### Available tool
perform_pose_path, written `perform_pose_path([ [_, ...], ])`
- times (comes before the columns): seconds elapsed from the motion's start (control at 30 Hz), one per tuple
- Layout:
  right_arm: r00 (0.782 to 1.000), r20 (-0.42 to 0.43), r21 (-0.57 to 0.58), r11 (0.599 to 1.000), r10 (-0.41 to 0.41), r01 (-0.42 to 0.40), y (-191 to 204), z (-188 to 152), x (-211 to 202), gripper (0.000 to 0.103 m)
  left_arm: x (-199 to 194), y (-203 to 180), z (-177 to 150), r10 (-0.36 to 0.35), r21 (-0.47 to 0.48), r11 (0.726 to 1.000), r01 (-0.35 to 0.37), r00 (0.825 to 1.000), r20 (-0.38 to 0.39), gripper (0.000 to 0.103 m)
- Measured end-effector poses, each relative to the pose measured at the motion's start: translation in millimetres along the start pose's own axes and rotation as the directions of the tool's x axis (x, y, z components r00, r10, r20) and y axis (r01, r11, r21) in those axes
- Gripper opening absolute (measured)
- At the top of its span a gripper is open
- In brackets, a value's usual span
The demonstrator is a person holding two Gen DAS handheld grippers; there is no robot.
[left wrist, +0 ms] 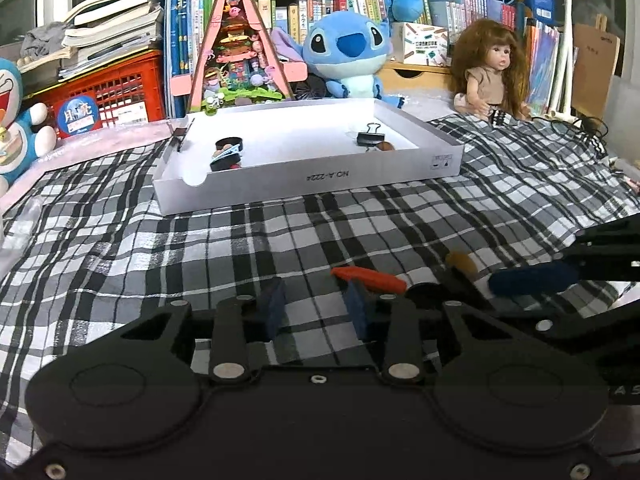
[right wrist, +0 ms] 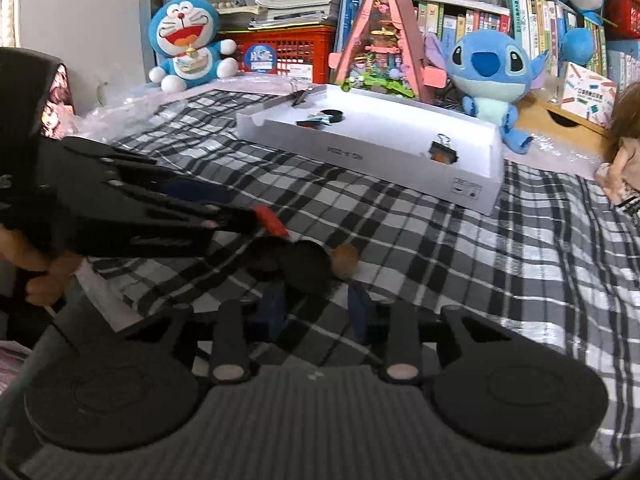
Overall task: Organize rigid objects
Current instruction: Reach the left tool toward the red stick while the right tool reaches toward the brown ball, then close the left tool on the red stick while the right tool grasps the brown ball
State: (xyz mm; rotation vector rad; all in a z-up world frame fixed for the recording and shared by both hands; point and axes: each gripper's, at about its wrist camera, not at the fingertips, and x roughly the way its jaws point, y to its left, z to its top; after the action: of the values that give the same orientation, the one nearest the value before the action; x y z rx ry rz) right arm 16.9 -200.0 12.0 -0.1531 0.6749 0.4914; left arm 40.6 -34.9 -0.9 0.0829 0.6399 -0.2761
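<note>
A white shallow box [left wrist: 304,178] sits on a black-and-white plaid cloth [left wrist: 240,248], holding a black binder clip [left wrist: 371,136] at its right and small dark round items [left wrist: 228,152] at its left. In the foreground, the left gripper [left wrist: 316,310] hovers low over the cloth, its blue-padded fingers [left wrist: 274,306] spread apart with nothing between them. An orange-red oblong object [left wrist: 372,278] lies just beyond the right pad. The right gripper [left wrist: 532,280] reaches in from the right edge. Behind, a Stitch plush [left wrist: 346,52], a long-haired doll [left wrist: 490,72] and crowded bookshelves [left wrist: 448,4].
</note>
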Motion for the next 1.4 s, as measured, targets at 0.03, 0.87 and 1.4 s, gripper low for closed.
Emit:
perform_pose_path([
  [0.03, 1.000, 0.002, 0.003, 1.000, 0.003, -0.003, 0, 0, 0, 0.045, -1, -1, 0, -0.006, 0.003, 1.000, 0.006, 1.000, 0.003, 0.032],
  [0.87, 0.988, -0.017, 0.121, 0.980, -0.154, 0.155, -28, -1, 1, 0.042, -25, -30, -10, -0.130, 0.050, 0.990, 0.128, 0.991, 0.022, 0.034],
  [1.4, 0.986, -0.006, 0.139, 0.977, -0.165, 0.165, -37, 0, 4, 0.065, 0, -35, -7, -0.108, 0.066, 0.992, 0.106, 0.994, 0.026, 0.035],
])
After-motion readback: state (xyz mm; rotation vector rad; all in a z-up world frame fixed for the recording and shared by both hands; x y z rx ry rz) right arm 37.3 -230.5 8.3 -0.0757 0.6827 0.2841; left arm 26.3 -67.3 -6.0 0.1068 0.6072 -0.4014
